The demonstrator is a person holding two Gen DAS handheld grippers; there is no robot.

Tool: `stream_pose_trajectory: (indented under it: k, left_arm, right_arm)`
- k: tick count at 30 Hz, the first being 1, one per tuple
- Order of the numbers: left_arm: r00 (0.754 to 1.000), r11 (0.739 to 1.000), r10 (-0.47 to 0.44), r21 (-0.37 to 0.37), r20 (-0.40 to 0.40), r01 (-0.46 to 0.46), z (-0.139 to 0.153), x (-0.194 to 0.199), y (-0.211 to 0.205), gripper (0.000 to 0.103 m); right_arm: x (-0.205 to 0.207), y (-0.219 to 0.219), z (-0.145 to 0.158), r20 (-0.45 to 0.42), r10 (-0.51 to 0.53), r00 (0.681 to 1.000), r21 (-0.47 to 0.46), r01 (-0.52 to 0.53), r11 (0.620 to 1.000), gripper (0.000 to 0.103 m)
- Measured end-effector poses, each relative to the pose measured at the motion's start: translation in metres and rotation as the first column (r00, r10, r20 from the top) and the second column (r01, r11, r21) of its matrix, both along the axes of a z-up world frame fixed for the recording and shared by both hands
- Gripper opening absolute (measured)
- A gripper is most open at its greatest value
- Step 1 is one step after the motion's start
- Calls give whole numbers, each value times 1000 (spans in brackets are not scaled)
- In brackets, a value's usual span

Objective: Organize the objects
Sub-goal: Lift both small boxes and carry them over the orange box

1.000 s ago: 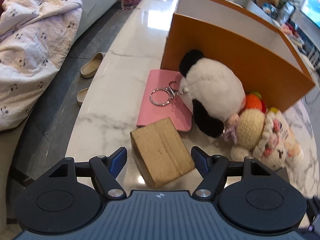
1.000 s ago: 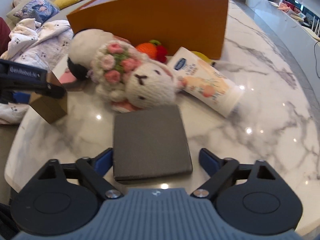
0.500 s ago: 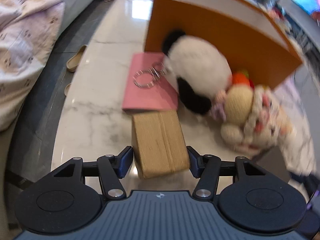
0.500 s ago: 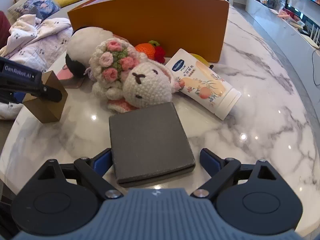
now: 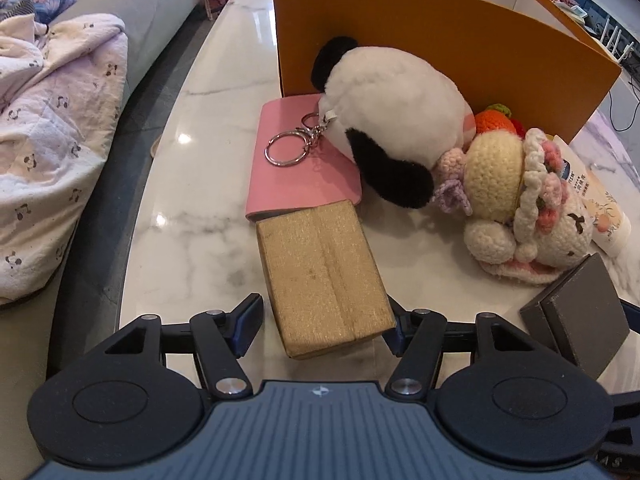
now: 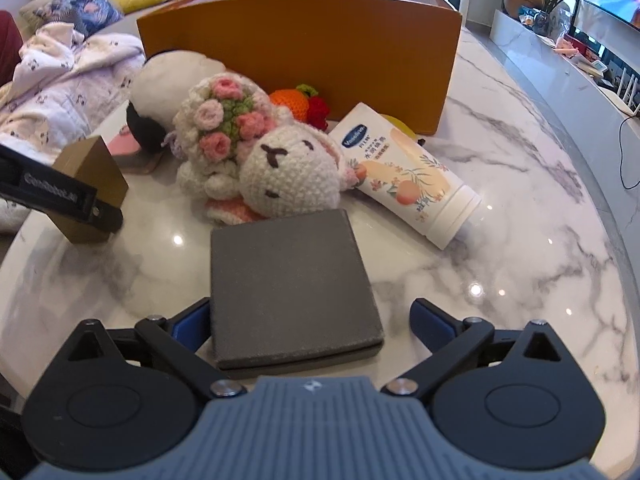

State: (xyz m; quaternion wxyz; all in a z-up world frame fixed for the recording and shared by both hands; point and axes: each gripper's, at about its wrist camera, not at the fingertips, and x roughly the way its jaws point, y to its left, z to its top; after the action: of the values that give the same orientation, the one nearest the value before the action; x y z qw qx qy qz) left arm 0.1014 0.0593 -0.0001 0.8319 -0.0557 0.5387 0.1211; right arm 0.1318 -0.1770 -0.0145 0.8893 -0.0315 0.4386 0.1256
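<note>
A tan cardboard box (image 5: 324,276) lies on the marble table (image 5: 192,248) between the fingers of my left gripper (image 5: 322,324). Its jaws are opening: the left pad stands clear of the box and the right pad sits at its corner. A flat dark grey box (image 6: 292,284) lies between the fingers of my right gripper (image 6: 310,316). Those jaws are also opening, with a wide gap on the right side. The right wrist view shows the left gripper (image 6: 60,196) around the tan box (image 6: 94,176). The grey box (image 5: 576,312) shows at the right of the left wrist view.
A tall orange bin (image 5: 440,52) stands at the back. In front of it lie a panda plush (image 5: 392,120), a pink wallet (image 5: 296,176) with a keyring (image 5: 286,150), a crochet bunny (image 6: 280,172), a crochet orange (image 6: 290,100) and a lotion tube (image 6: 404,176). A blanket-covered sofa (image 5: 52,120) lies left.
My left gripper closed in on the tan box, which turned to lie straight between the fingers, then the jaws widened again. The right jaws spread a little wider around the grey box.
</note>
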Motion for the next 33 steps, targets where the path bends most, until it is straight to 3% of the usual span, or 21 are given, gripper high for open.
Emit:
stream_pose_trajectory:
  k: [3,8,15,18,20,21,28,33]
  left_arm:
    - [1000,1000,15,0,4,-15,0,0,1,76]
    - [998,998,56,-13,4,-56,-1,-3,5,85]
    - [995,996,92,-14,23,-92,-1,-6,9,88]
    - [996,996,82,-18,16,-82,0,-4,9,82]
    - [999,999,50,-19,17,-50,3,-3,7,59]
    - [999,999,41,-16,19,-41,5,-4,6,57]
    - [999,996,23,-88,22,-21,6,-9,8,57]
    - [999,999,-3,-46,46,5,15,-13,-1,57]
  right_arm:
    - [-3,2,0,20,22,1000,38,-23,999,102]
    - [-3,6,0,19,22,1000,25,-23,999,102]
    - [-4,9,-1,24,33,999,9,-33,999,102]
    - [-4,10,1,24,33,999,-15,-33,999,93]
    - [-5,10,2,42,36,998,-32,-35,999,81]
    - [-6,10,3,48,38,998,-40,-36,999,80]
    - [-5,3,7,35,37,999,24,-38,999,78]
    - [-12,2,16,54,48,997,35,-50,998,78]
